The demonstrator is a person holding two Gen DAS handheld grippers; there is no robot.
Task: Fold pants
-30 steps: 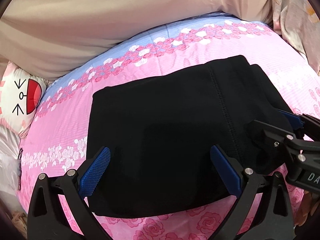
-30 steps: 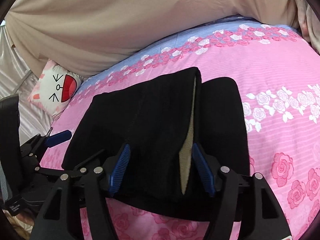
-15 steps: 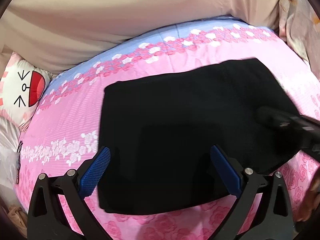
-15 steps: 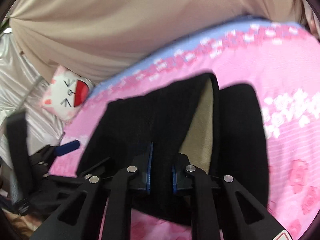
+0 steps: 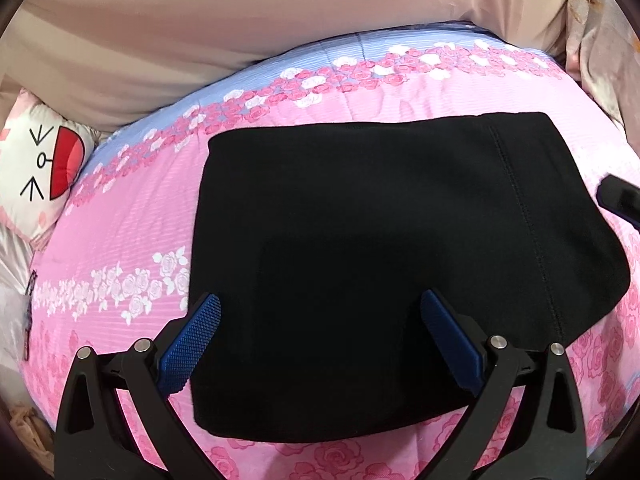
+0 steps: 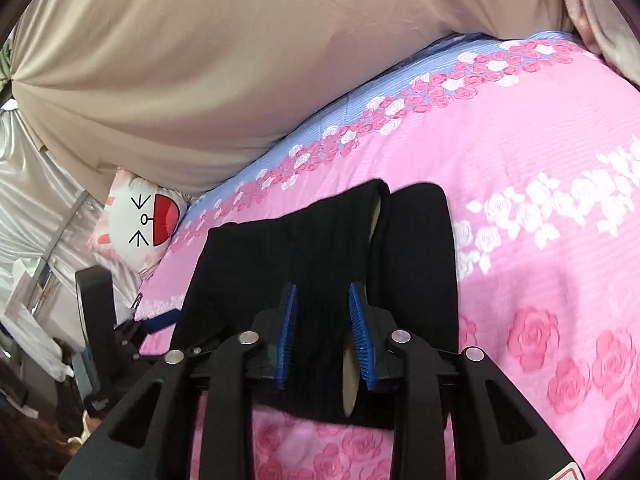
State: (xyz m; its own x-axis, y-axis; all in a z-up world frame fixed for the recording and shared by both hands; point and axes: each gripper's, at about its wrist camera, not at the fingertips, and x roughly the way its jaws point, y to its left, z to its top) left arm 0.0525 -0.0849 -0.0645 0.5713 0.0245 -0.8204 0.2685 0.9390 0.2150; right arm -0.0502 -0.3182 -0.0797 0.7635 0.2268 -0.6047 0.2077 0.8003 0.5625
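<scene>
Writing: none readable; cushion (image 5: 44, 168) upper left cut off
Pants (image 5: 380, 272): folded, centre
Left gripper (image 5: 320, 344): jaws spread wide, nothing gripped
Right gripper (image 6: 323, 336): just reopened partway, fold between, unpressed

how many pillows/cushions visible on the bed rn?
1. A cartoon-face cushion at the bed's far-left corner, beside the pink floral bedspread and below the beige curtain. Also seen from the right wrist. Others may be hidden out of frame.

Folded black pants (image 5: 380, 248) on a pink rose-print bedspread (image 5: 132, 216).
The left gripper (image 5: 320, 312) hovers above them, blue pads (image 5: 192, 336) spread wide; a cartoon-face pillow (image 5: 40, 168) sits left.
</scene>
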